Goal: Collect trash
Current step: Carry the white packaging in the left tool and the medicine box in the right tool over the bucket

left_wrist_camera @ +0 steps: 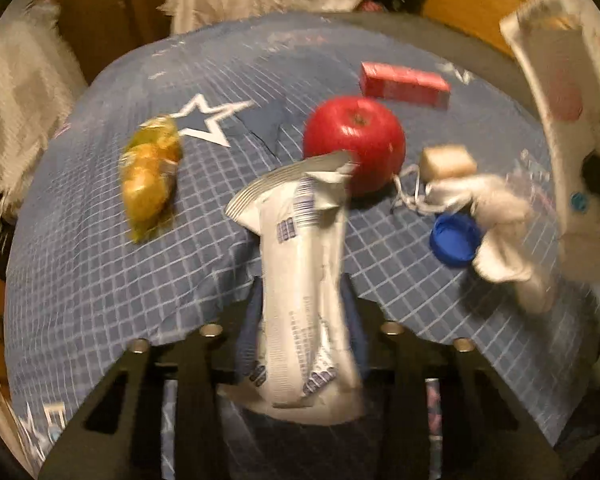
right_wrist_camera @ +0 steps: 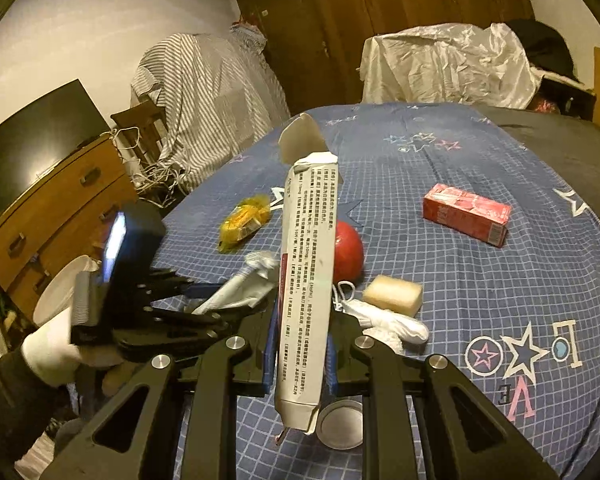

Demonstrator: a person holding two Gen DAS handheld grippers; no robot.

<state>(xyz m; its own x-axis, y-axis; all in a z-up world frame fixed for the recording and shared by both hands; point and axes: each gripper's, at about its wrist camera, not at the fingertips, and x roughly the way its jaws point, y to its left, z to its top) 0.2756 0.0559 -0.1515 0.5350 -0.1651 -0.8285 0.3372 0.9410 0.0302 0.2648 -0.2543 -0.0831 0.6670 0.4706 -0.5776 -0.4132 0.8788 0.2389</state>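
My left gripper (left_wrist_camera: 302,312) is shut on a white crumpled wrapper (left_wrist_camera: 300,280) and holds it above the blue bedspread (left_wrist_camera: 100,260). It also shows in the right wrist view (right_wrist_camera: 204,308), at the left with the wrapper (right_wrist_camera: 244,284) in it. My right gripper (right_wrist_camera: 300,344) is shut on a long white carton box (right_wrist_camera: 306,280), held upright; the box appears at the right edge of the left wrist view (left_wrist_camera: 560,128). On the bed lie a yellow wrapper (left_wrist_camera: 150,176), a red apple (left_wrist_camera: 356,140), a red box (left_wrist_camera: 404,84), a sponge (left_wrist_camera: 448,162), a white mask (left_wrist_camera: 500,216) and a blue cap (left_wrist_camera: 454,240).
A metal lid (right_wrist_camera: 340,424) lies on the bedspread under my right gripper. A wooden dresser (right_wrist_camera: 56,208) with a dark screen stands left of the bed. Covered furniture (right_wrist_camera: 448,64) stands behind it. A white plate (right_wrist_camera: 60,288) sits near my gloved hand.
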